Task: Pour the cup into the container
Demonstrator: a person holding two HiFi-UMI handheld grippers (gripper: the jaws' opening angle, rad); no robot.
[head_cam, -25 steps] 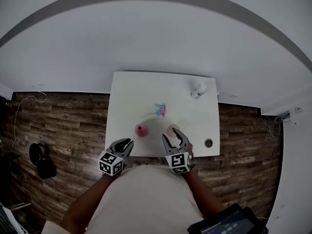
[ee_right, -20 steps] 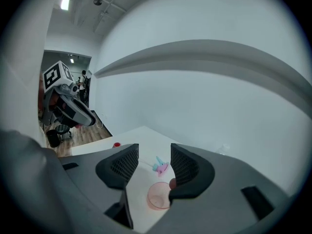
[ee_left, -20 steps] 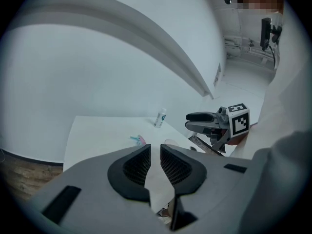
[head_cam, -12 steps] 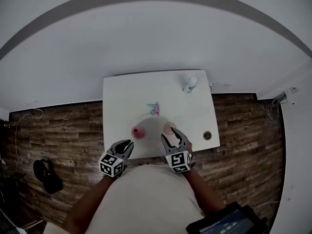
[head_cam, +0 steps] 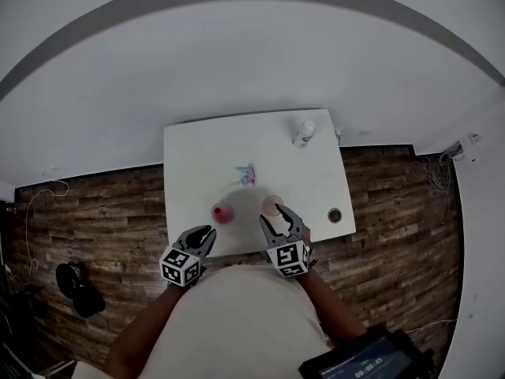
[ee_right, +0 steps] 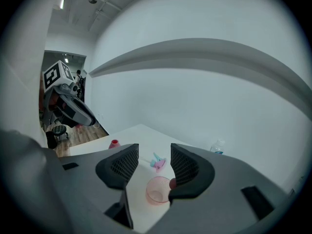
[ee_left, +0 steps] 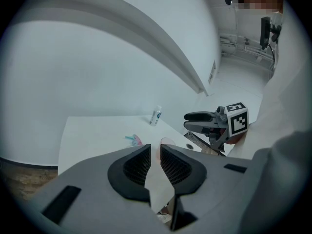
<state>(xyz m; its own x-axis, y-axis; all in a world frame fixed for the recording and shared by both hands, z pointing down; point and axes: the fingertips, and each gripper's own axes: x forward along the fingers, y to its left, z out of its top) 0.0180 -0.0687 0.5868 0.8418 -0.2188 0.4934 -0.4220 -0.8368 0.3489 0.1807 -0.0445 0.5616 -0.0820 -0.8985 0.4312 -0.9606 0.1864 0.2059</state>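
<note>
Left tool [ee_left: 156, 149]: jaws narrowly apart, empty, at near surface [head_cam: 197, 148] edge. Right tool [ee_right: 154, 150]: jaws spread, empty. Clear pink container [ee_right: 157, 190] just ahead of right tool. Red cup [head_cam: 222, 212] ahead of left tool. Bottle [head_cam: 303, 132] at far corner.

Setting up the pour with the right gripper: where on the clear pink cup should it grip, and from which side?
Grip the pink cup by its side wall, about mid-height, coming level from the person's side. It stands upright, mouth up, ahead of the open right gripper, and looks narrower than its jaw gap; a side hold likely leaves the rim free for tipping.
</note>
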